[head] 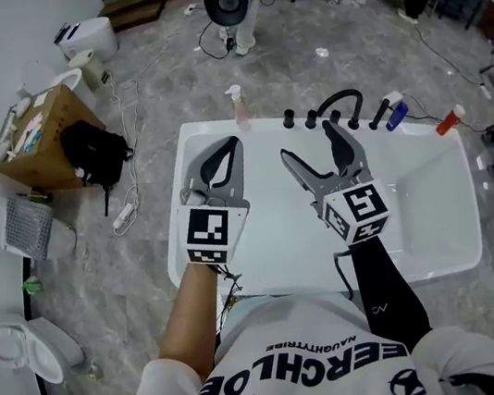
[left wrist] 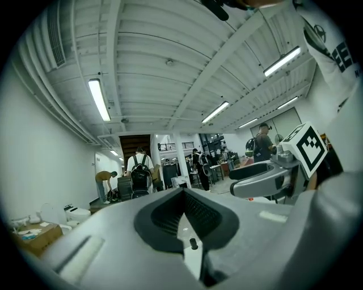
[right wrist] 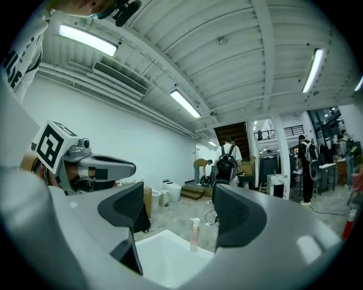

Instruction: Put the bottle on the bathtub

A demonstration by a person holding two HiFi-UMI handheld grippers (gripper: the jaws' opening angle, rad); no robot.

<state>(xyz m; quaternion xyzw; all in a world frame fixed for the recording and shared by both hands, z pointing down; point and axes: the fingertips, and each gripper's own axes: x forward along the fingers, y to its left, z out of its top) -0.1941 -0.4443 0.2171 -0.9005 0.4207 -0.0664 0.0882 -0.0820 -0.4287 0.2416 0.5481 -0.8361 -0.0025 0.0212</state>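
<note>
A pink pump bottle [head: 238, 109] stands upright on the far rim of the white bathtub [head: 242, 277]. Both grippers hover over the tub, pointing away from me. My left gripper [head: 229, 142] is shut, its pads meeting at the tips with nothing between them, and the left gripper view shows the same closed jaws [left wrist: 184, 195]. My right gripper [head: 308, 139] is open and empty. In the right gripper view [right wrist: 181, 215] the bottle [right wrist: 194, 234] shows far off between the jaws, well apart from them, beyond the tub's corner [right wrist: 164, 255].
A black faucet [head: 336, 104], a blue bottle [head: 396, 114] and a red-capped bottle [head: 451, 119] sit along the tub's far edge. On the left are a cardboard box [head: 35, 138], a black bag [head: 95, 152], cables and a toilet [head: 23, 346]. People stand in the background.
</note>
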